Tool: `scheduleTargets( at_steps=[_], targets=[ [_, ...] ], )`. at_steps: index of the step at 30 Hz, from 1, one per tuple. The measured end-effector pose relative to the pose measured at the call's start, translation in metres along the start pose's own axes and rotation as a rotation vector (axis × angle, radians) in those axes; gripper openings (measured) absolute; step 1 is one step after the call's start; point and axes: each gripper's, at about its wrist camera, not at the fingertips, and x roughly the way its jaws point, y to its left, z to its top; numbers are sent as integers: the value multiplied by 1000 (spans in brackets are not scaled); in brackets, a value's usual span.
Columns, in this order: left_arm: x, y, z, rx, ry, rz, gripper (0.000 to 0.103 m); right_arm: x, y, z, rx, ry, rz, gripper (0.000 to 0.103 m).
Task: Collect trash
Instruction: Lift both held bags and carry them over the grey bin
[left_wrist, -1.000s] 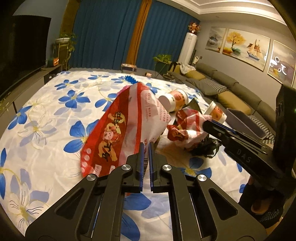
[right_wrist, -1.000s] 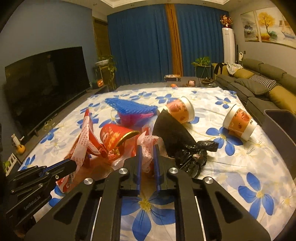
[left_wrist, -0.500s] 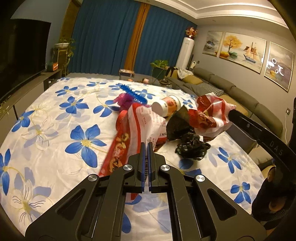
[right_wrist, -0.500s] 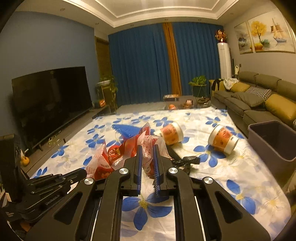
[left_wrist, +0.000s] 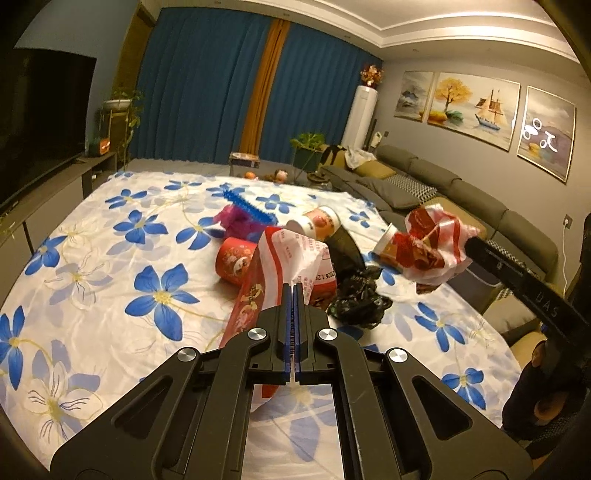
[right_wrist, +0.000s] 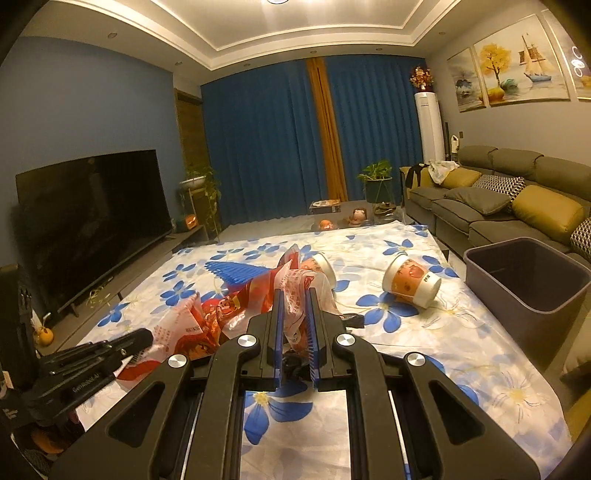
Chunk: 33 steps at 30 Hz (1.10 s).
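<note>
Trash is split between the two grippers and the flowered cloth (left_wrist: 110, 266).

Left wrist view: left gripper (left_wrist: 294, 291) has its fingers pressed together on the edge of a red-and-white plastic bag (left_wrist: 284, 258), which hangs off the cloth; the thin film likely needs that tight pinch to keep from slipping. Right gripper (left_wrist: 469, 243) enters from the right, carrying a second red-and-white wrapper (left_wrist: 432, 240) in the air. Left on the cloth: one red cup (left_wrist: 234, 260), two paper cups (near one (left_wrist: 317, 223)), one black bag (left_wrist: 358, 299), one blue-and-magenta item (left_wrist: 243, 214).

Right wrist view: right gripper (right_wrist: 295, 295) is clamped on its wrapper (right_wrist: 299, 291), fingers slightly apart around the bunched film. Grey bin (right_wrist: 528, 284) stands just off the cloth's right edge, open and apparently empty; judged destination for both loads. Count here: two paper cups (right one (right_wrist: 412, 282)), one bin.
</note>
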Motion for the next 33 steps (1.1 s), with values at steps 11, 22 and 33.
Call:
scheduleTargets(
  at_steps=[11, 22, 33],
  targets=[
    [-10, -19, 13, 24, -41, -30, 0, -12, -18, -2, 35, -12, -31, 12],
    [-7, -45, 28, 64, -72, -73, 0, -26, -40, 0, 61, -34, -73, 12],
    [9, -90, 50, 116, -92, -151, 0, -38, -69, 5, 64, -67, -142, 12]
  ],
)
